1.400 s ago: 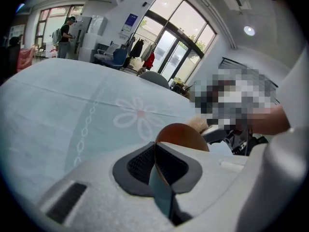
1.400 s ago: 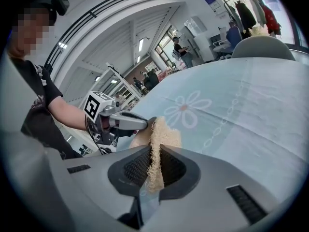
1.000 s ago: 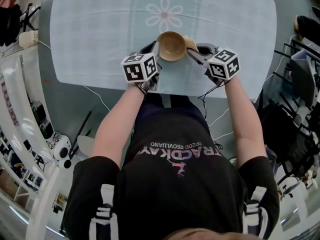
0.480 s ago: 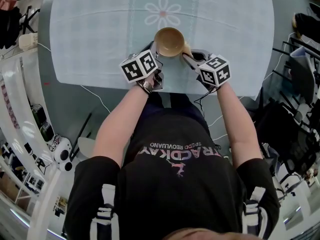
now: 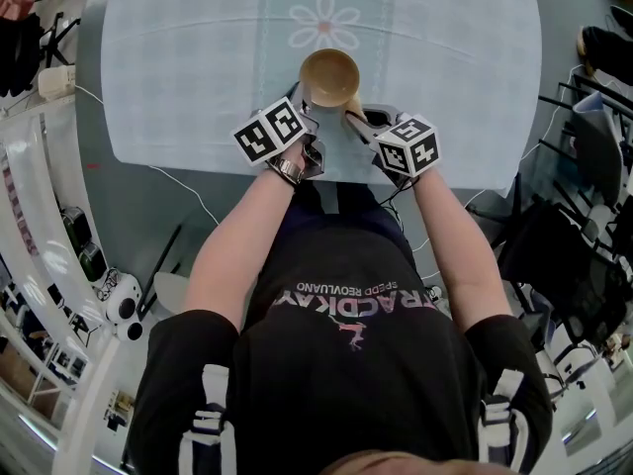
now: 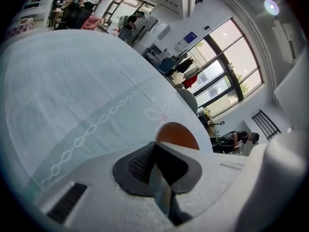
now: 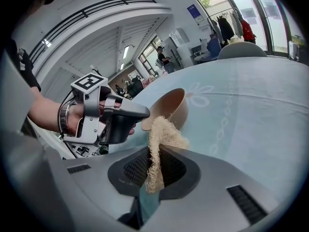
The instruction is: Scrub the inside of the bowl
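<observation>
Above the surface (image 5: 178, 67) with its pale blue cloth, the left claw (image 5: 305, 102) is pinched on the rim of the tilted wooden bowl (image 5: 329, 75). The right claw (image 5: 352, 119) is clamped on a loofah scrubber (image 7: 161, 132) just beside the bowl's mouth. Hard scrubbing could twist the bowl out of that thin rim grip.

Here's the desk (image 5: 138, 151), covered edge to edge by a pale blue checked cloth (image 5: 188, 57), with one white flower (image 5: 324, 20) printed mid-cloth. Near the front edge sits a tan bowl (image 5: 329, 75), tipped on its side; whether it touches the cloth, can't tell.
</observation>
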Tool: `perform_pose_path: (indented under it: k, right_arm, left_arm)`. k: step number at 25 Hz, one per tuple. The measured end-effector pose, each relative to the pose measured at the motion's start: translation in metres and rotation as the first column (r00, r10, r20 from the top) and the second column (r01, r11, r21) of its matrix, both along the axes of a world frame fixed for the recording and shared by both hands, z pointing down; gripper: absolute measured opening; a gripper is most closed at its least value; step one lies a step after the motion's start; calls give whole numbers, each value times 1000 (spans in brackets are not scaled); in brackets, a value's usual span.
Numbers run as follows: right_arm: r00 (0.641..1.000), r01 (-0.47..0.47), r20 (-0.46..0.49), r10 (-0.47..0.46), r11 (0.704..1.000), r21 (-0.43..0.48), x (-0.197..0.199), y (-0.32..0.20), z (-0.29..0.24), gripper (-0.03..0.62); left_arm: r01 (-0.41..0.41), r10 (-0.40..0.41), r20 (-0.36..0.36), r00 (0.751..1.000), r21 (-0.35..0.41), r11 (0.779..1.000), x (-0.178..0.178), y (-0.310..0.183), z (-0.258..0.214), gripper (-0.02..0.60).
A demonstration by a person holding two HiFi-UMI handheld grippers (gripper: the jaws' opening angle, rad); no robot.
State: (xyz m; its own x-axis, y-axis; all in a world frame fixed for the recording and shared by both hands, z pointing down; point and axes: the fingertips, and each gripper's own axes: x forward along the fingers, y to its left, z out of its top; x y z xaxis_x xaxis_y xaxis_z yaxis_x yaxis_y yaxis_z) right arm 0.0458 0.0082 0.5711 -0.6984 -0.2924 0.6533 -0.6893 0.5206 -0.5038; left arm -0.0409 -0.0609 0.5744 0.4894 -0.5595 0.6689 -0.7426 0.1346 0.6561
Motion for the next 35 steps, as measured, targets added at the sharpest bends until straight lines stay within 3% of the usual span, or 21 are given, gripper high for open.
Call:
perform_pose_path:
  k: [7,21,35]
  right_arm:
    - [999,33,19,-33,999,-1,-26,6,-3,34]
    - [994,109,17,-109,994,14,-60,8,-5,34]
    - [993,114,-17,-114,993,21,-45,10,0,34]
  left_arm:
    - [46,-46,-59,997,3,999,-3,-5,-11,20]
    - [0,2,-73,997,30,1000,5,-2,-20,20]
    - [-53,55,-46,997,57,997,9,-2,-20,22]
